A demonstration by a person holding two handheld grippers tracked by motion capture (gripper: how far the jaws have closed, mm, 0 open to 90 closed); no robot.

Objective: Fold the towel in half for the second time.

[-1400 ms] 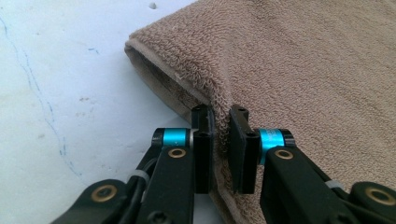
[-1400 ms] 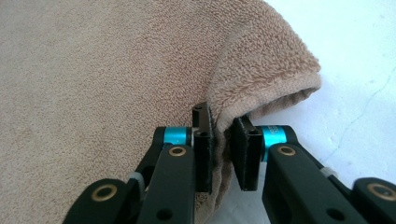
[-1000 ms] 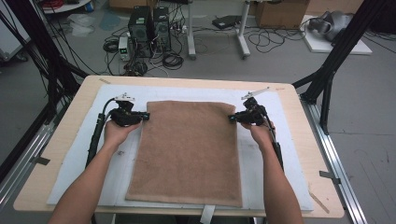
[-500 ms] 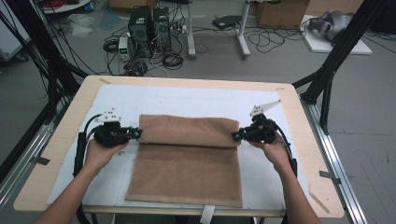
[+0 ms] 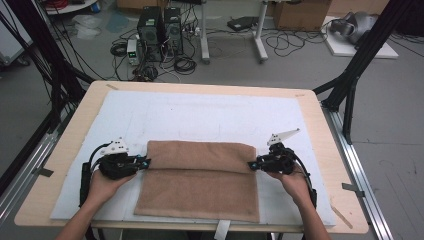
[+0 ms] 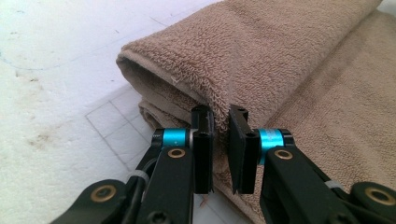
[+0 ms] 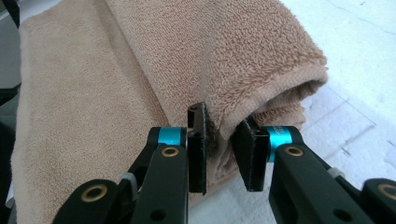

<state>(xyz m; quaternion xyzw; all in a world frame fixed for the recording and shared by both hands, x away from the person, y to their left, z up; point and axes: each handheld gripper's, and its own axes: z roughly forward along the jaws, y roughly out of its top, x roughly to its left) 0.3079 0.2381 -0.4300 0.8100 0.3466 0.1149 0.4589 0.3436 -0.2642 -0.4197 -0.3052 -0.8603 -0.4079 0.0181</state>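
Towel [image 5: 200,182] (fold running left-right), corners pinched by both hand-held grippers [image 5: 145,163] [image 5: 251,165].

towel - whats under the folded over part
Under the flap of the brown towel lies its own lower layer, on the white mat. The gripper views show an open gap at each fold end; the middle is covered.

Pale wooden table [image 5: 320,130] with a white mat [image 5: 200,117], brown towel [image 5: 200,192] folded on it
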